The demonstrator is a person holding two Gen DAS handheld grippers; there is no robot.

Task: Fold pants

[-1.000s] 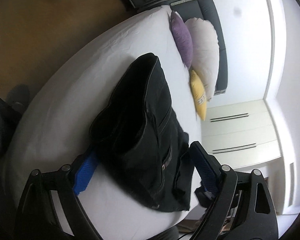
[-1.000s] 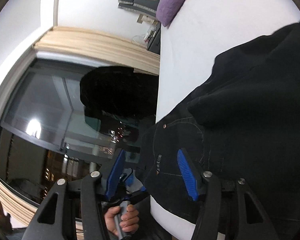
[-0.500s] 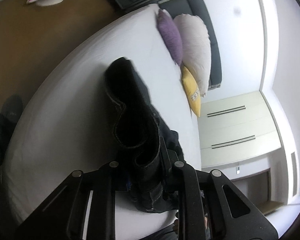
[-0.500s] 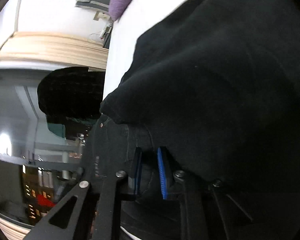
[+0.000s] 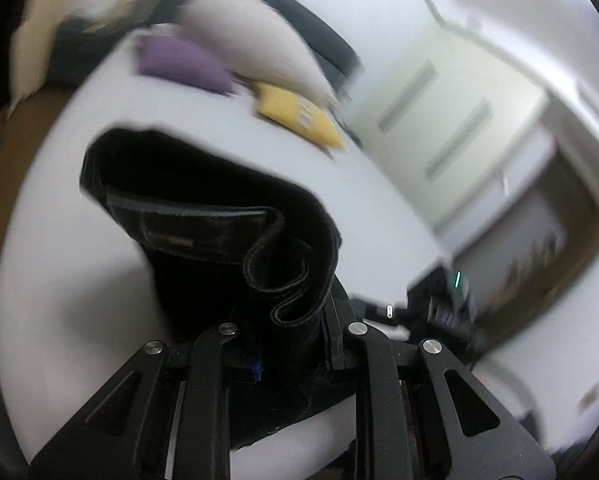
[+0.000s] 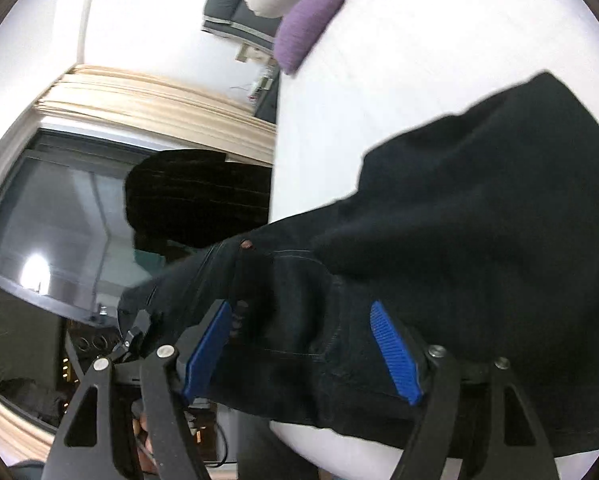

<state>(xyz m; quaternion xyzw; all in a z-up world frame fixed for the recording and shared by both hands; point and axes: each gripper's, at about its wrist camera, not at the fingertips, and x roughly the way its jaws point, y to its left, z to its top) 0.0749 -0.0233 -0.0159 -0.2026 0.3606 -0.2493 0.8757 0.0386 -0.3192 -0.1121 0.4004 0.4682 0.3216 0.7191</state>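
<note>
Left wrist: rumpled black denim pants (image 5: 219, 216)

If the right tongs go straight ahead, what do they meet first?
Probably the pants: the right tongs are open with the black denim right between and ahead of them, on the bed.

Two cameras, close over the bed (image 5: 79, 288).
Left faces the pillows and wardrobe; right faces the window; both share the black pants (image 5: 203, 216) (image 6: 479, 220).
</note>
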